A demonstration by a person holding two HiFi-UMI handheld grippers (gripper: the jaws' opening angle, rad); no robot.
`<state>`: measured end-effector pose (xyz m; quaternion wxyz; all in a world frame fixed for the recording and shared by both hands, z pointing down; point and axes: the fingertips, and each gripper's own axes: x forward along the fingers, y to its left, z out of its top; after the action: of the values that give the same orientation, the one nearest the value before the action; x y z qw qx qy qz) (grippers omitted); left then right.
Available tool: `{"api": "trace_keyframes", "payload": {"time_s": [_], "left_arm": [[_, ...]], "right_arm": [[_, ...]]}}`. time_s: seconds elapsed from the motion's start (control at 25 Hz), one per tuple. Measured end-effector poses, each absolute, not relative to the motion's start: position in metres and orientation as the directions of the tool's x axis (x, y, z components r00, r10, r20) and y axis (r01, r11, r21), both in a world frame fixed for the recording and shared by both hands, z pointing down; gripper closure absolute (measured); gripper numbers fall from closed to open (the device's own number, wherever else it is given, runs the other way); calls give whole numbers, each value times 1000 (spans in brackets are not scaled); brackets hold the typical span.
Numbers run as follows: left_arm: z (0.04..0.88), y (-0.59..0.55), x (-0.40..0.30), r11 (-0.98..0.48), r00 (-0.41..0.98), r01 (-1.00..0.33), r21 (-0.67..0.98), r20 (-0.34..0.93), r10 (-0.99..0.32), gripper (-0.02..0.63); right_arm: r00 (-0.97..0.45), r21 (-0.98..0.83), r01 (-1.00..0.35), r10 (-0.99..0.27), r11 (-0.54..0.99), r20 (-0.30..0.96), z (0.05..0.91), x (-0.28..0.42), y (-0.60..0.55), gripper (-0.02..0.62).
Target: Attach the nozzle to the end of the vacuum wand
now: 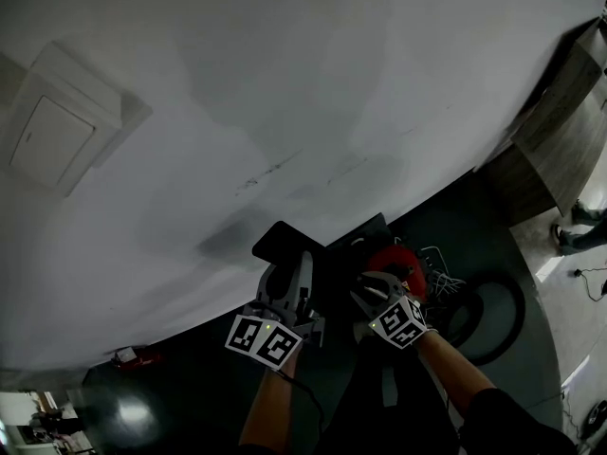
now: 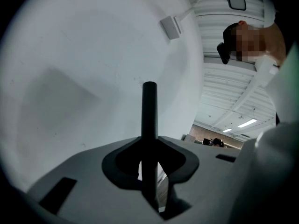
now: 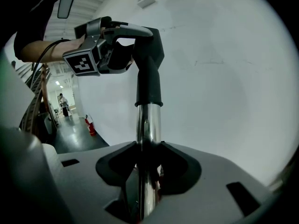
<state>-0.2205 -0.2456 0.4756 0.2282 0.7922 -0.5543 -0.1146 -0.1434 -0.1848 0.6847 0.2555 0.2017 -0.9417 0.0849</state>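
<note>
Left hand-held gripper [image 1: 286,290] clamps the nozzle [image 3: 149,50], right hand-held gripper [image 1: 377,297] the wand [image 3: 148,125], seemingly joined, beside a white wall [image 3: 224,78].

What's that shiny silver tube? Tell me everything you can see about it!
The vacuum wand is a straight, round tube of shiny, mirror-like metal. The right gripper is shut on it, and it runs straight out from between the jaws, in front of a white wall. Its far end sits inside the collar of the black nozzle, which looks like plastic and bends sideways at the top. The left gripper is clamped on that bent part. The wand's near end is hidden.
</note>
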Motion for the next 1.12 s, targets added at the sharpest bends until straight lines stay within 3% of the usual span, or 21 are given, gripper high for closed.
{"api": "trace_keyframes", "payload": {"time_s": [0.16,0.32,1.12], "left_arm": [[479,-250,-225,-270,346,-849,454,93,-934,518],[485,-242,-234,-236,316,-870,434,122,-941,472],[476,-183,-242,-170,244,-891,422,127,-961,472]], "right_arm": [[-788,-63,-426,-336,903,516,687,-147,-189,437],[-787,-65,-429,-337,901,517,691,-150,-193,437],[-780,-74,-455,-357,887,514,677,-125,-185,422]]}}
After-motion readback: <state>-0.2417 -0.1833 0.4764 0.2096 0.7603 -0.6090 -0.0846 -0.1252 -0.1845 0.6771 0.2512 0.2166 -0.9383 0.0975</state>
